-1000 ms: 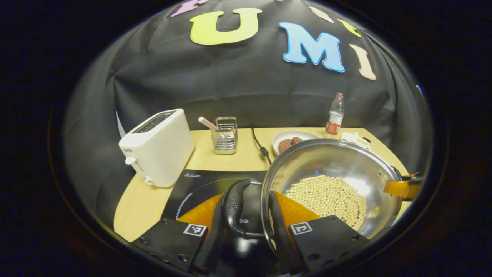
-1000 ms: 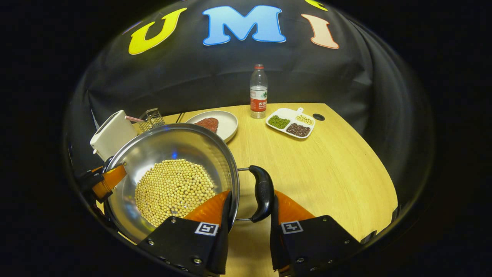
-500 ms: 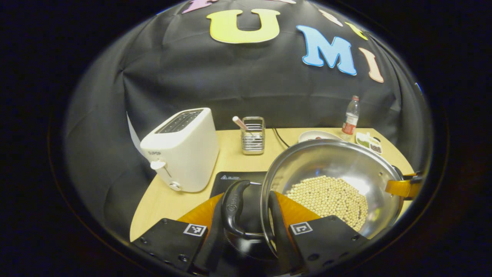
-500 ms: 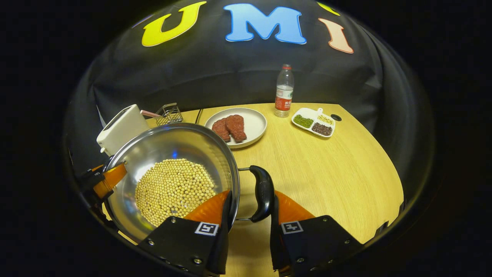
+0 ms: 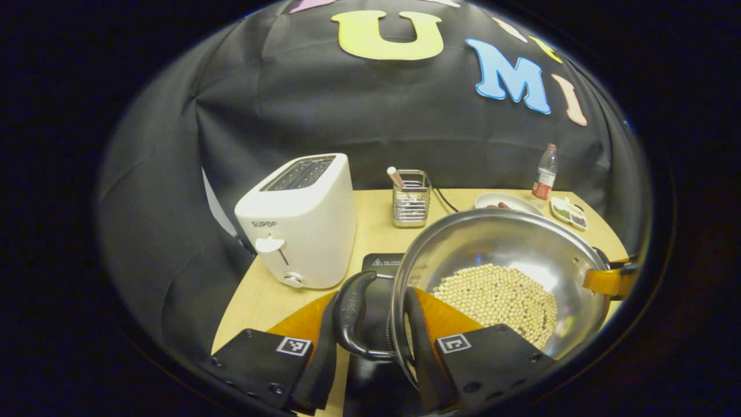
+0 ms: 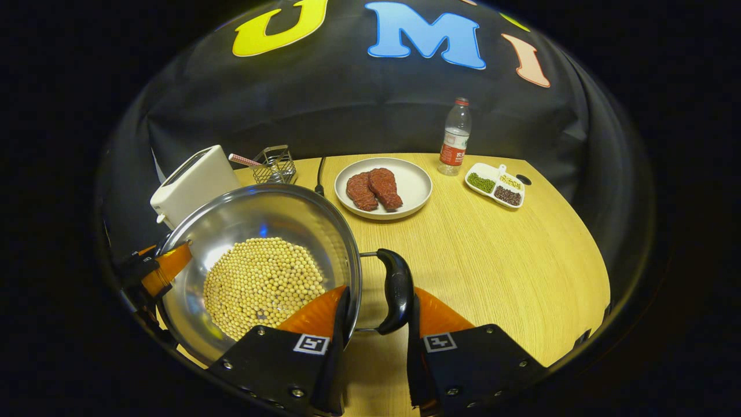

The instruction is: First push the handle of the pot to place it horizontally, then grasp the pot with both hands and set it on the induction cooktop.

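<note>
Item: stainless pot holding soybeans, carried above the tabletop near its left edge, in front of the white toaster, with the black induction cooktop partly under it. Grip: left gripper pinching the left side handle, one finger outside the loop and one against the pot wall; right gripper likewise pinching the right side handle. Step judged in hand: two-handed carry to the cooktop, handles already horizontal; next move calls for centring the pot over the cooktop and lowering it level, both grippers together, so that no beans spill.
</note>
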Motion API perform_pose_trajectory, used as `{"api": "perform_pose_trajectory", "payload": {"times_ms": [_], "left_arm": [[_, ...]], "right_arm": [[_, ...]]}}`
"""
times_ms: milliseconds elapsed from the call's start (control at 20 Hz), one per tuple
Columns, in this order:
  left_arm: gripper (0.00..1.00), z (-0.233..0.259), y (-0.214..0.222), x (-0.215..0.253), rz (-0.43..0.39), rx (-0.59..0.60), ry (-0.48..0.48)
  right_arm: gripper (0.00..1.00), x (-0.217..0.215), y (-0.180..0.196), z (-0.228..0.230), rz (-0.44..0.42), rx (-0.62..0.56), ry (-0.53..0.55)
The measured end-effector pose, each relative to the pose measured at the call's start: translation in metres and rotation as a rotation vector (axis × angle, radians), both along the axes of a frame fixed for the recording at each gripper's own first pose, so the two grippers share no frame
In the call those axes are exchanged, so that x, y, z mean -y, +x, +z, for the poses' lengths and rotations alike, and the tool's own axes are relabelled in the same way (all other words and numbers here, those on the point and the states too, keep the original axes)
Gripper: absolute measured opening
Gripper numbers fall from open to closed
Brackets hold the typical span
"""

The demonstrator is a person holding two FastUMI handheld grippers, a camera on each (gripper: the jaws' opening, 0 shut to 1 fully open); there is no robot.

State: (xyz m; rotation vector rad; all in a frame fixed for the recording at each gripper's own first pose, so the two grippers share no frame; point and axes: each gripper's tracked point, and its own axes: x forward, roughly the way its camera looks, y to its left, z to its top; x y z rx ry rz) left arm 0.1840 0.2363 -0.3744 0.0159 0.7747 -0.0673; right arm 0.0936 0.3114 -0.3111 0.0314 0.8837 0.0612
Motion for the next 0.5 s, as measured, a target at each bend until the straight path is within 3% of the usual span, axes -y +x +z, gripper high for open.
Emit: {"api": "perform_pose_trajectory", "payload": {"times_ms": [200, 250, 350, 450, 500], "left_arm": [[0.68, -0.003, -0.006, -0.015, 0.018, 0.001, -0.005], [0.66, -0.004, -0.009, -0.021, 0.034, -0.003, 0.006], [0.83, 0.001, -0.009, -0.029, 0.072, 0.019, 0.038], [0.95, 0.024, -0.002, -0.027, 0.096, 0.087, 0.037], [1.00, 0.038, 0.000, -0.024, 0.099, 0.122, 0.037]], "right_arm": [[0.45, -0.013, -0.002, 0.001, 0.005, 0.013, 0.010], [0.50, -0.017, -0.001, 0.001, 0.012, 0.020, 0.032], [0.53, -0.025, -0.007, 0.001, 0.054, 0.005, 0.078], [1.00, -0.014, -0.007, 0.008, 0.049, 0.031, 0.080], [0.98, -0.011, -0.006, 0.015, 0.049, 0.060, 0.095]]}}
